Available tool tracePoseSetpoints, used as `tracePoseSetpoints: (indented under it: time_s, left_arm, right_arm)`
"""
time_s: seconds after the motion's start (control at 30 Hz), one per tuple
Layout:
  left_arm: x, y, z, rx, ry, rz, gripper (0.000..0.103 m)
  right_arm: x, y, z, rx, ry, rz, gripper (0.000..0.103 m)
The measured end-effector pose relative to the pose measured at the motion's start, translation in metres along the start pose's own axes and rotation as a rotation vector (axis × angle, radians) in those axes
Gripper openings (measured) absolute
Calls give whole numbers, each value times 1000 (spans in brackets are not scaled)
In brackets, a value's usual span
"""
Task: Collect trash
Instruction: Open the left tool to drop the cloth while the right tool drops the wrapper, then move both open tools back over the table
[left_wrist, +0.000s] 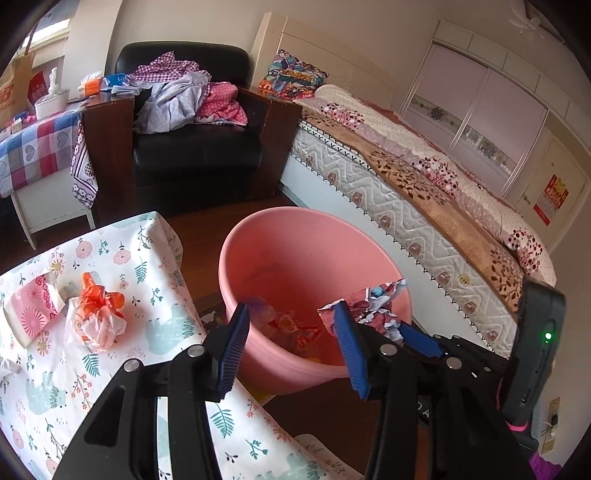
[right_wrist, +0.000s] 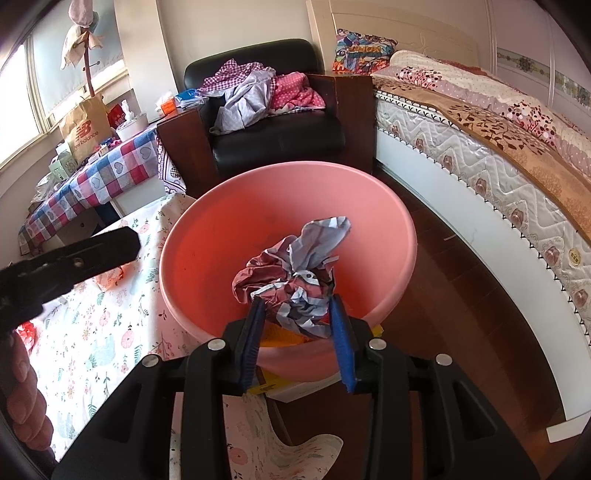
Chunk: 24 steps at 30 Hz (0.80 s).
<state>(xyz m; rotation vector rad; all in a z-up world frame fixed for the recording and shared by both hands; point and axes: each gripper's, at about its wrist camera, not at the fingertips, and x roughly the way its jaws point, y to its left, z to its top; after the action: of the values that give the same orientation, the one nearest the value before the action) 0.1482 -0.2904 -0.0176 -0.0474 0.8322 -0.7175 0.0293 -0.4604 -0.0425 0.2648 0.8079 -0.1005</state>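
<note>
Trash, a crumpled wrapper (right_wrist: 291, 291), sat clamped in the right tongs (right_wrist: 297, 332) above the pink basin (right_wrist: 184, 288). The left tongs (left_wrist: 291, 347) stood wide and empty over the same basin. Step in hand: deposit. Next move likely requires releasing the wrapper, then fetching the orange-and-white wad (left_wrist: 98, 317) from the counter (left_wrist: 147, 295).

Left tongs (left_wrist: 291, 345): jaws spread wide, nothing between the blue pads, tilted downward. Right tongs (right_wrist: 297, 330): jaws closed on a crumpled wrapper (right_wrist: 295, 280), tilted downward. Fingers (right_wrist: 26, 398) of the person's hand visible at the frame's left edge.
</note>
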Motion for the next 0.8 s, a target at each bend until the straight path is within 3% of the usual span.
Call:
tracePoseSetpoints:
  time_s: [0.33,0.47,0.8]
  left_arm:
    - [-34,16,-19,-9,-17,8,47]
    - [-50,26,-30,-25,-19,16,47]
    - [-96,63,-71,-62,-49,113,47]
  right_arm:
    - [-1,1,1,-11,7,14,39]
    - [-5,4,1,-11,-3,22,48]
    - [-13,37,-2,-69,-17,70,48]
